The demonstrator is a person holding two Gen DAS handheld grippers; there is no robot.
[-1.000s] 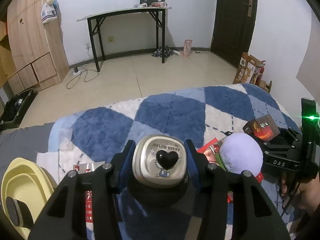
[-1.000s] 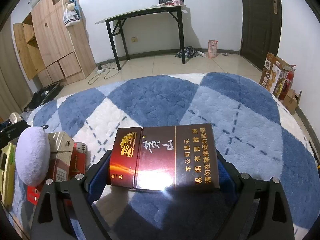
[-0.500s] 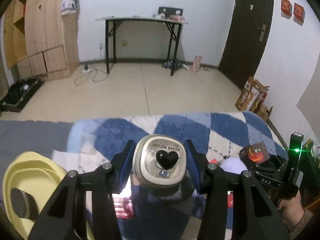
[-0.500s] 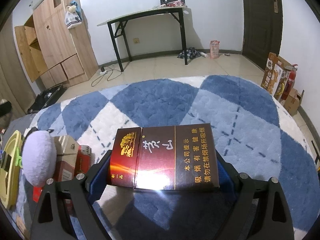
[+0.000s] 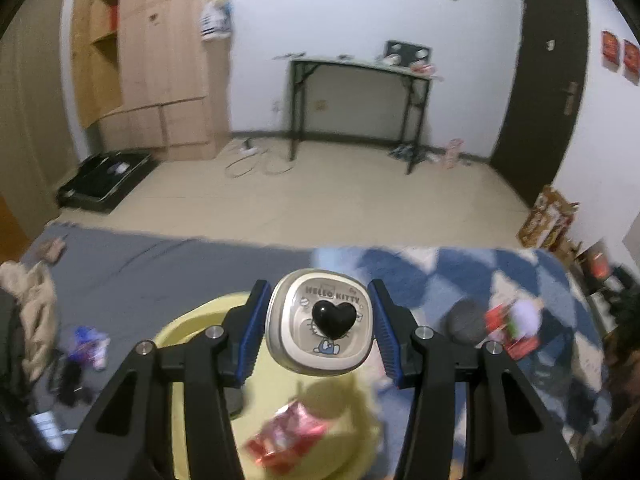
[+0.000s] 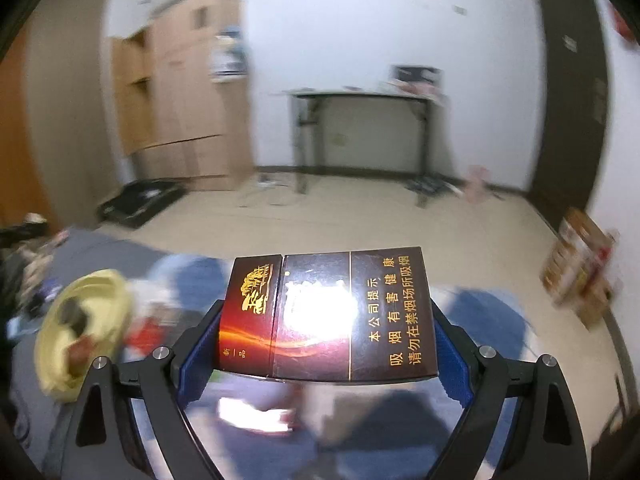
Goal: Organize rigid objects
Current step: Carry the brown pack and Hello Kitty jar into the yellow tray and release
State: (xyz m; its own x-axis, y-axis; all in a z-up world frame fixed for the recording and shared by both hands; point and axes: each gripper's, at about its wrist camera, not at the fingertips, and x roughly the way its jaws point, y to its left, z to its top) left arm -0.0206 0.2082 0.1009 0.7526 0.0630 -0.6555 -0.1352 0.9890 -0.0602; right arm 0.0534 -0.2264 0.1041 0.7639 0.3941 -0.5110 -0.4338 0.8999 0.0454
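Note:
My left gripper [image 5: 319, 330] is shut on a small square Hello Kitty tin [image 5: 320, 334] with a black heart knob, held in the air above a yellow basin [image 5: 340, 408]. A red packet [image 5: 286, 442] lies in that basin. My right gripper [image 6: 326, 330] is shut on a dark brown cigarette carton [image 6: 326, 316] with gold lettering, its blue pads pressing on both ends. In the right wrist view the yellow basin [image 6: 56, 354] sits low at the left with dark items in it.
A blue and white checked blanket [image 5: 432, 276] and a grey sheet [image 5: 132, 268] cover the bed. Red packets and a pale purple ball [image 5: 524, 316] lie at the right on the blanket. Beyond are a black table [image 5: 360, 68], a wooden wardrobe [image 5: 160, 72] and a dark door [image 5: 540, 80].
Both grippers have risen and swung left, each keeping its object. The left gripper with the tin has come over the yellow basin; the basin has come into the right wrist view.

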